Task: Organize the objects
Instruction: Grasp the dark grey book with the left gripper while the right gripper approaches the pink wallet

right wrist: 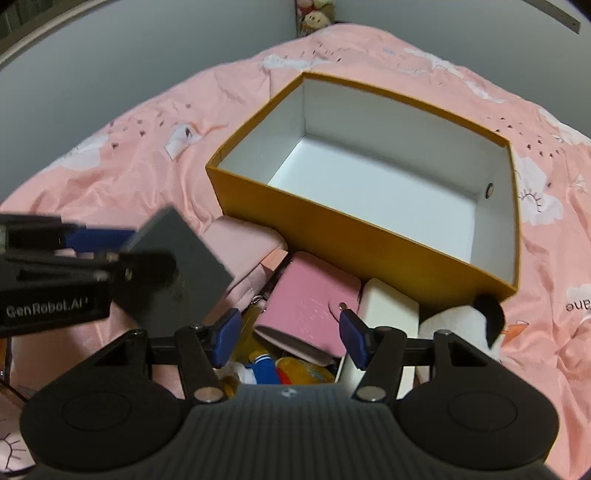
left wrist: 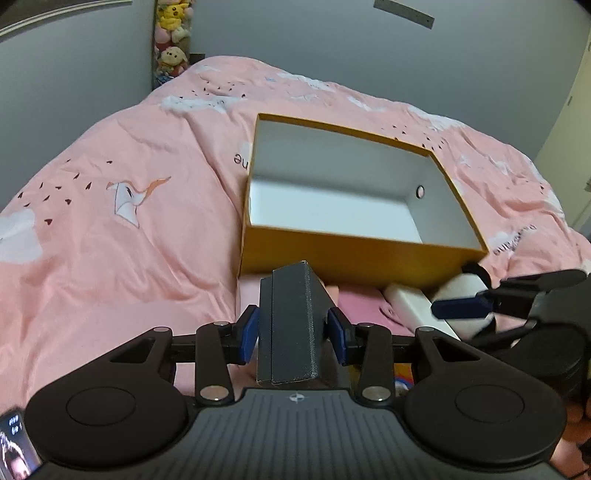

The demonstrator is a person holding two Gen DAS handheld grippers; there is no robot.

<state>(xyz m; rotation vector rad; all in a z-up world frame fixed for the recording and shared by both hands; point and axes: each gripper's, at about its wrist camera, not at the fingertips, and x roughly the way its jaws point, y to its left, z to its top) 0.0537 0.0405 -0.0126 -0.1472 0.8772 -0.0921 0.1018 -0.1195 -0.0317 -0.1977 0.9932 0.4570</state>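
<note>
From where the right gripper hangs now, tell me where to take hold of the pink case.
Grip the pink case across its two long edges near the middle, coming down from above. It lies flat and tilted among the clutter, broad face up, with the white box hard against one side, so slide one of the fingers in there carefully.

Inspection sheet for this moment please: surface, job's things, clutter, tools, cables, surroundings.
Surface: pink printed duvet, rumpled.
Job's things: orange box, open and empty; dark grey box raised in front of it; pink case, white box and black-and-white plush lie beside the orange box.
Clutter: colourful small items under the right tool, blurred.
Tools: left tool shut on the dark grey box; right tool open, holding nothing.
Cables: nothing seen.
Surroundings: grey walls, stuffed toys stacked in the corner.
</note>
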